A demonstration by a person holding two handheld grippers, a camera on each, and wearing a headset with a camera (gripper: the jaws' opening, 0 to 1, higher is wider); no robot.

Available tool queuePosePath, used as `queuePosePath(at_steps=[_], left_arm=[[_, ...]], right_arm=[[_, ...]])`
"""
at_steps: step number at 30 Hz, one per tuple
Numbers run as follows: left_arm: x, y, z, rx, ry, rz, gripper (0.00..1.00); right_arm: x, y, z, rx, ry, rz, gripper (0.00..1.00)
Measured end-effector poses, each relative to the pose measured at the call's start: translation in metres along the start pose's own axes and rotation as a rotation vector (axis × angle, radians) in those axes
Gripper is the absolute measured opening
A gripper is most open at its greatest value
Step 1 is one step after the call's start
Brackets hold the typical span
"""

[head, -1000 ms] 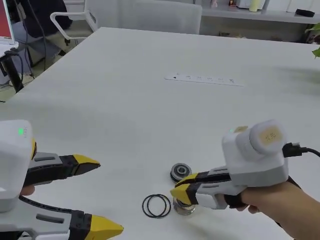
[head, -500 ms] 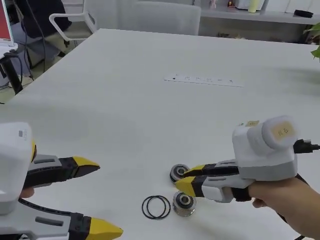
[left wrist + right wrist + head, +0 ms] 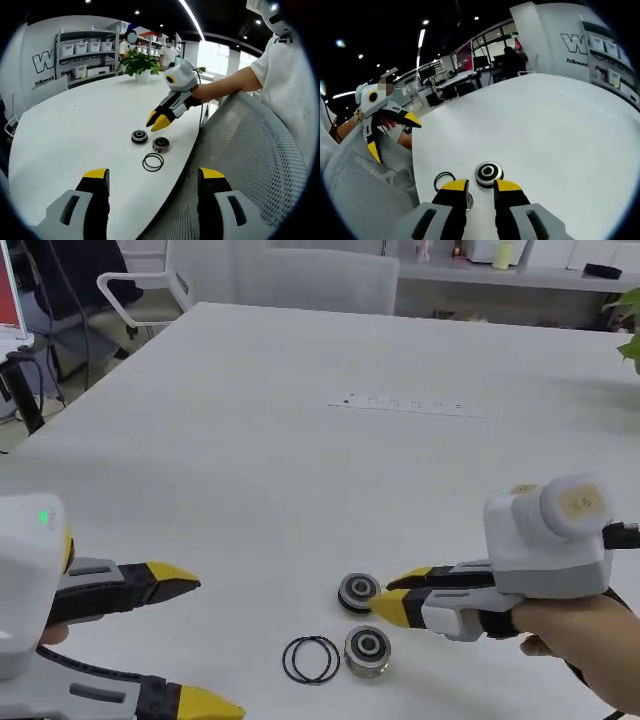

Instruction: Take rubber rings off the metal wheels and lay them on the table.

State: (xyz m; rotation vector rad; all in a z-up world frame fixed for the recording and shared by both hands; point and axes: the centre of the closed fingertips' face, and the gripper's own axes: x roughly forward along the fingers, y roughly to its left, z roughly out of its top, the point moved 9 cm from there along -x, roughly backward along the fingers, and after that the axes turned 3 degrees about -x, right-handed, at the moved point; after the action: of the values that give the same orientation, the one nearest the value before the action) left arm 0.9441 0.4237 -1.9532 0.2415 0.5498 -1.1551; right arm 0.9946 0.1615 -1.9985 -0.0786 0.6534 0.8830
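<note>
A white table [image 3: 300, 460] runs away from me, with a power strip [image 3: 405, 401] lying at upper centre and a chair [image 3: 320, 280] beyond the far edge. At lower left in the head view my left gripper [image 3: 215, 645] hovers with its jaws spread wide, holding nothing. Right of it, at bottom centre, two black rings [image 3: 312, 658] lie flat on the table, overlapping. Just beside them on the right sits a silvery wheel [image 3: 367, 650]; I cannot tell whether it touches them. Just above it lies a second wheel [image 3: 358, 590] with a dark rim. At right my right gripper [image 3: 385, 593] points left, its tips just beside the second wheel but apart from it. Its jaws are parted by a narrow gap and grasp nothing. In the right gripper view the second wheel lies just above the jaw tips, with the rings at lower left.
</note>
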Motion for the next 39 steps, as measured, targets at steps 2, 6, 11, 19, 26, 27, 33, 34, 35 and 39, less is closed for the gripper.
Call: queuePosePath(at_steps=[2, 6, 11, 19, 26, 27, 33, 34, 35, 39], left_arm=[[0.0, -0.001, 0.002, 0.007, -0.01, -0.006, 0.69], [0.0, -0.006, 0.01, 0.074, -0.032, -0.049, 0.72], [0.0, -0.005, 0.023, 0.087, -0.054, -0.069, 0.76], [0.01, 0.01, 0.057, 0.195, -0.046, -0.07, 0.75], [0.034, 0.019, 0.092, 0.283, -0.069, -0.111, 0.73], [0.04, 0.02, 0.097, 0.294, -0.074, -0.119, 0.73], [0.065, 0.029, 0.109, 0.321, -0.066, -0.142, 0.71], [0.071, 0.032, 0.11, 0.327, -0.064, -0.143, 0.7], [0.074, 0.034, 0.11, 0.327, -0.063, -0.144, 0.69], [0.09, 0.038, 0.11, 0.327, -0.05, -0.149, 0.65]], right_arm=[[0.0, -0.001, -0.001, 0.0, 0.003, -0.003, 0.17], [-0.001, -0.003, -0.003, 0.003, 0.012, -0.009, 0.17], [-0.002, -0.004, -0.003, 0.004, 0.012, -0.016, 0.18], [-0.003, -0.007, -0.002, 0.011, 0.004, -0.022, 0.17], [-0.005, -0.009, -0.002, 0.013, 0.0, -0.03, 0.17], [-0.006, -0.01, -0.002, 0.017, -0.004, -0.032, 0.17], [-0.009, -0.014, -0.002, 0.036, -0.018, -0.043, 0.17], [-0.009, -0.015, -0.002, 0.041, -0.019, -0.046, 0.17], [-0.009, -0.016, -0.002, 0.043, -0.019, -0.048, 0.17], [-0.009, -0.017, -0.003, 0.048, -0.014, -0.054, 0.16]])
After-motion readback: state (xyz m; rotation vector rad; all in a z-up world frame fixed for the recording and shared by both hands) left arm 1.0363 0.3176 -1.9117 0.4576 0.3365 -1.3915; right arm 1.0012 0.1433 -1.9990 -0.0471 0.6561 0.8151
